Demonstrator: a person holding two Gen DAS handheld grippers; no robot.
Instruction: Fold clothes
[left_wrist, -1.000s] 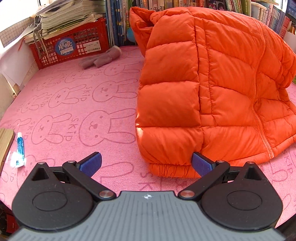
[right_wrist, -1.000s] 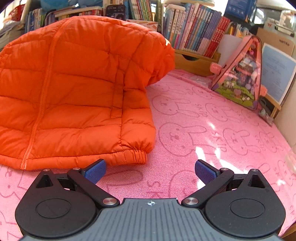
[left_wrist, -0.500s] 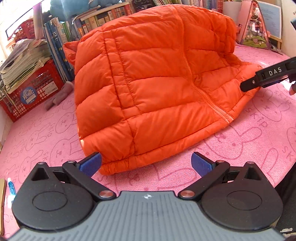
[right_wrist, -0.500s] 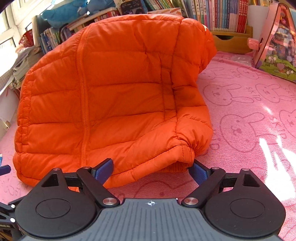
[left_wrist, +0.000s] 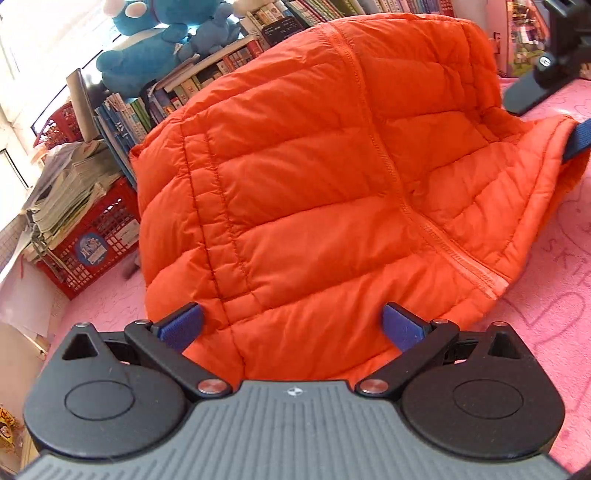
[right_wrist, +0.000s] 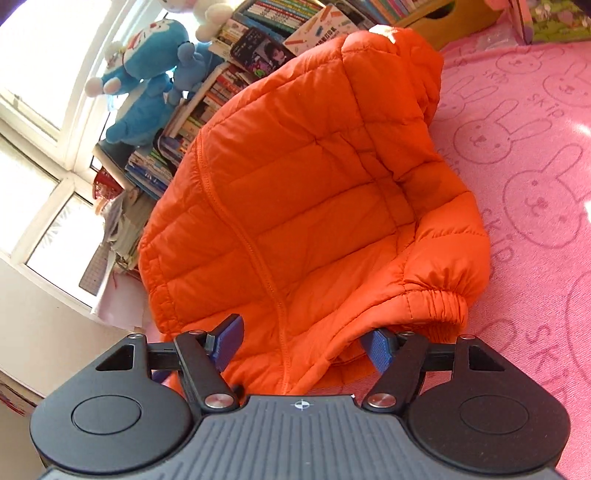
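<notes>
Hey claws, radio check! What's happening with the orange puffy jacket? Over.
Left claw open, hem between pads. Right claw closing around hem of orange jacket. Nothing blocking on pink blanket.

The jacket is being supported on the mat; books, seemingly shelved, are being kept behind it, a crate to its left.

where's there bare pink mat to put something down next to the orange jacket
The widest free patch is the pink bunny mat beside the orange jacket, past its elastic cuff. A narrower bare strip lies between the jacket's hem and the red crate. It is crowded along the back, where books and blue plush toys stand behind the jacket.
</notes>
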